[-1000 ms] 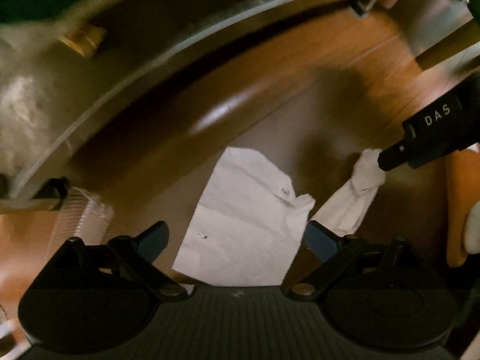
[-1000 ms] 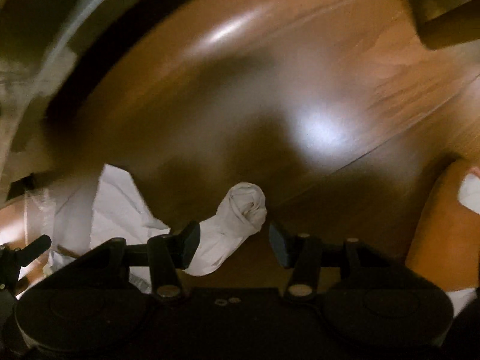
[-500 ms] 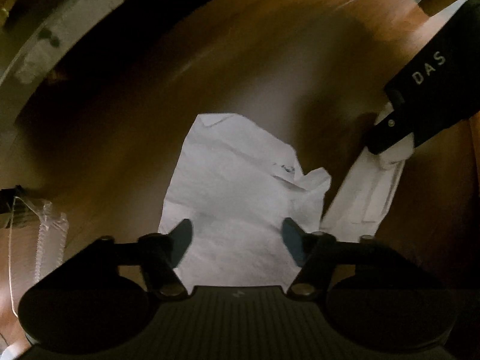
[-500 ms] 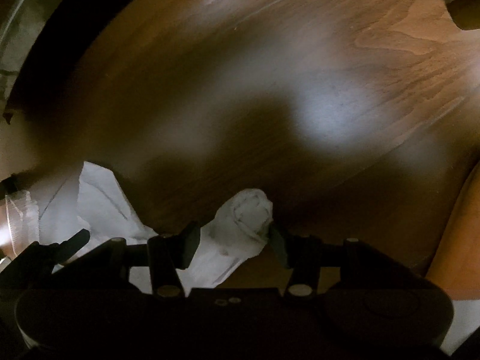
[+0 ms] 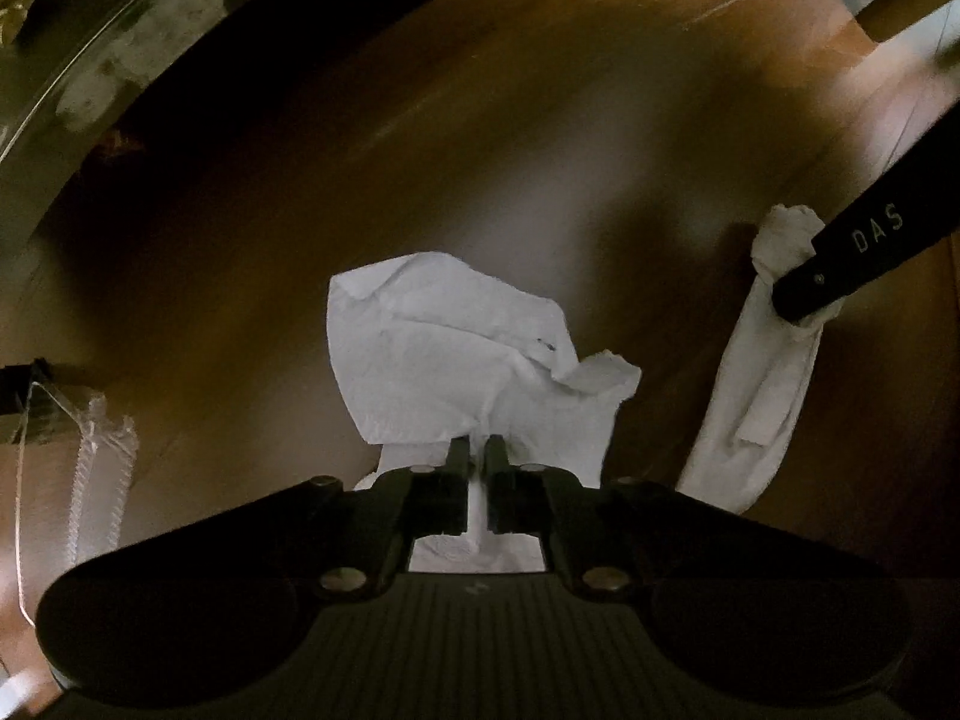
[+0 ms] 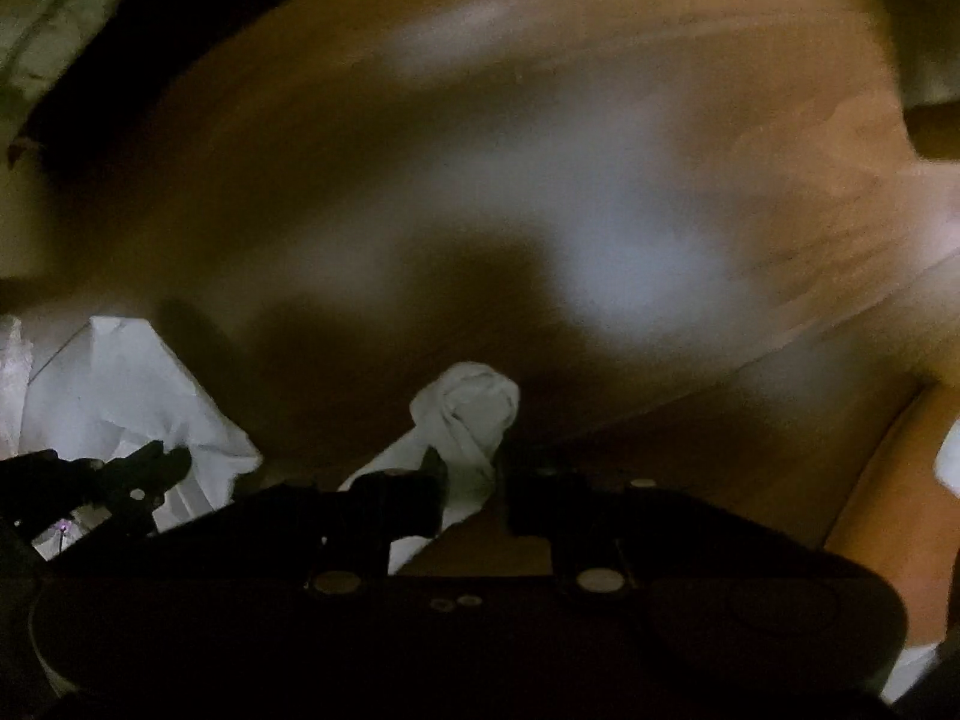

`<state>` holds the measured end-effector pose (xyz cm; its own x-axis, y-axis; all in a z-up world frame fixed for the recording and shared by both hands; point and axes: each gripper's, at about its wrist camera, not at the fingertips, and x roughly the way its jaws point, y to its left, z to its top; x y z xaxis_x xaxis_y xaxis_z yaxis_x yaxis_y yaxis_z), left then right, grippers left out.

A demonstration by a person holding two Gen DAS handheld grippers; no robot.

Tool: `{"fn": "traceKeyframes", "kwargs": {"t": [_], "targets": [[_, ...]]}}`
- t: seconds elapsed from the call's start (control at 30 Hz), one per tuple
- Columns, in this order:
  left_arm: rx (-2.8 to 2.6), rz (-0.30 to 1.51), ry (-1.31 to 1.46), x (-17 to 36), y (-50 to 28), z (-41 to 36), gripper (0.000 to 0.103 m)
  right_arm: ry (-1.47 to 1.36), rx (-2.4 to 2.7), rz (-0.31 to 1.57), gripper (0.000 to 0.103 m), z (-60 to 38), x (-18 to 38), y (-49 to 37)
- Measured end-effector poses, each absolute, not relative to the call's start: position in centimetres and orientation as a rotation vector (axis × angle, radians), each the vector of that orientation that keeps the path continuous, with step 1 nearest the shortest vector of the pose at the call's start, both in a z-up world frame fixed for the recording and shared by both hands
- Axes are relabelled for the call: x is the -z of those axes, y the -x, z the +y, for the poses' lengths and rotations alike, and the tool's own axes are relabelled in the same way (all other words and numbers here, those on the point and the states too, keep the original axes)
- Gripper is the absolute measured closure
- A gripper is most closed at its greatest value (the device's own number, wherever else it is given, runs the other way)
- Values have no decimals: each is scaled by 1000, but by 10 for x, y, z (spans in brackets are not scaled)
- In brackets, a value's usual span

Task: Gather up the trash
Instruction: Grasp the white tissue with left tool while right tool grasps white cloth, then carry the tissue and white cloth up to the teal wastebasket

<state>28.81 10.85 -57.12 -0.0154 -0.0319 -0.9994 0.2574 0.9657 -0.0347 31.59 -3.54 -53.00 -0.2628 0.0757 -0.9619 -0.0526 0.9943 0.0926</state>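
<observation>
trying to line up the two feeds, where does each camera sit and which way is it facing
Left wrist: sits on the left gripper, looking down along its jaws at the wooden floor; jaws pinch the flat tissue; the right gripper enters from the right.
Right wrist: sits on the right gripper, facing the floor; jaws close around the twisted tissue; the left gripper shows at lower left.
Shared: both tissues, the floor, each other's gripper.

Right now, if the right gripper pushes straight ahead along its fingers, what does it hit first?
The twisted white tissue: the right gripper has closed on it, the knotted end poking out past its fingertips. Beyond that, only the wooden floor, probably; depth is blurry.
</observation>
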Motion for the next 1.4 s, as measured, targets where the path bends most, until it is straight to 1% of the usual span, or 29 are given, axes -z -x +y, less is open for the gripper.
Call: {"fn": "traceKeyframes", "kwargs": {"t": [0.13,0.2,0.3,0.5,0.67,0.73,0.87,1.07,1.4], "targets": [[216,1578,-115,555,-293,121,99,11,-145,1789,89,-39,509,-319],[215,1576,-128,544,-293,123,99,22,-164,1761,89,-41,491,-321],[225,1561,-126,523,-293,122,99,36,-188,1715,89,-45,457,-324],[247,1505,-119,458,-290,120,99,38,-220,1614,89,-58,373,-330],[239,1441,-102,382,-290,115,99,39,-301,1496,89,-68,292,-324],[227,1409,-87,360,-294,100,99,35,-335,1447,89,-76,260,-321],[191,1320,-50,290,-290,95,99,41,-386,1353,89,-92,202,-307],[135,1171,38,190,-279,85,99,61,-440,1160,89,-123,108,-282],[150,924,66,45,-242,23,99,103,-471,896,89,-197,-29,-229]]}}
